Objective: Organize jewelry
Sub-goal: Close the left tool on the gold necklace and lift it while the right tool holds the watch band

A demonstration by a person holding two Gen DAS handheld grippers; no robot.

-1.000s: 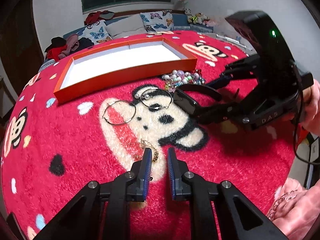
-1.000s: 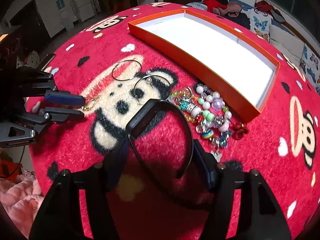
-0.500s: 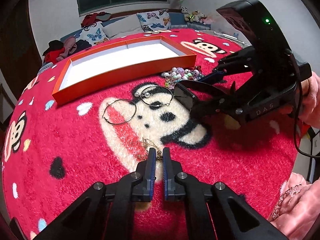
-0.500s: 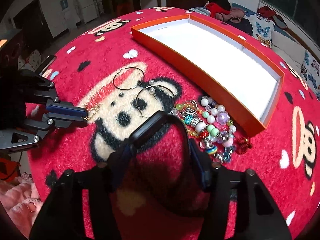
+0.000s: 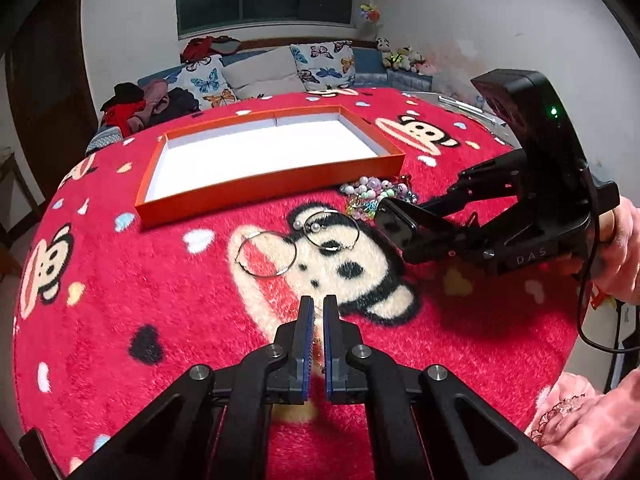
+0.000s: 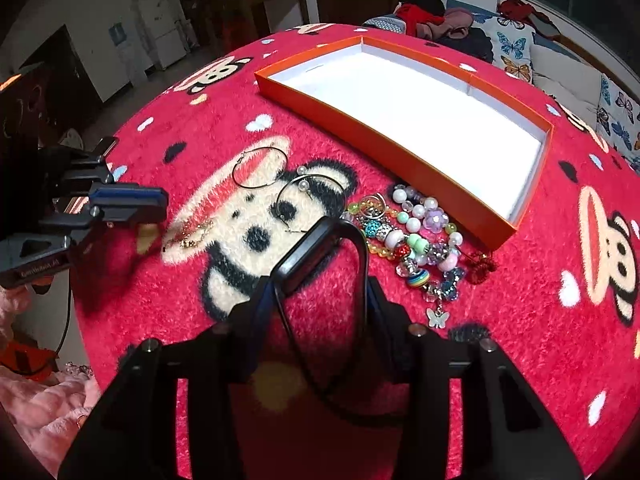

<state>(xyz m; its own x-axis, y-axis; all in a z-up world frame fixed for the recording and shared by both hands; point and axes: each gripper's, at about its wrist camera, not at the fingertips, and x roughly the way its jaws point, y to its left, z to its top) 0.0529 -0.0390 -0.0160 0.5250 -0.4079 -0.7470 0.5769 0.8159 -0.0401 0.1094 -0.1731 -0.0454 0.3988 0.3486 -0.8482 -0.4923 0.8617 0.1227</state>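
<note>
Left wrist view
- Surface: a red plush blanket with cartoon monkey faces (image 5: 160, 280) covers the bench and carries everything.
- Left tongs (image 5: 316, 312): blue-padded fingers nearly together, a narrow gap between them, tips low over the blanket; a bit of thin gold chain shows in the gap, but whether it is pinched I cannot tell.
- Right tongs (image 5: 404, 220): reach in from the right, gripped round a black smart-band with a glossy dark face (image 5: 394, 226).
- Box: a shallow orange cardboard tray with white inside (image 5: 276, 190) lies farther back on the blanket, nothing in it.
- Hoops: a plain thin silver hoop earring (image 5: 266, 254) lies just beside a silver hoop earring with pearl beads (image 5: 331, 230), both between the tray and the left tongs.
- Beads: a heap of multicoloured bead bracelets (image 5: 370, 196) sits near the tray's right corner, partly behind the band.

Right wrist view
- Right tongs (image 6: 316, 284): held wide, fingers pressing the band's strap (image 6: 320, 248) from both sides, the band above the blanket.
- Left tongs (image 6: 156, 210): at the left edge, fingers close together, tips just beside the gold chain (image 6: 190, 236), which lies bunched on the cream monkey face.
- Hoops: the plain hoop (image 6: 260, 168) and the pearl hoop (image 6: 312, 196) lie side by side beyond the band.
- Beads: the bracelets (image 6: 412, 240) sprawl between the band and the tray (image 6: 400, 160), touching its near wall.
</note>
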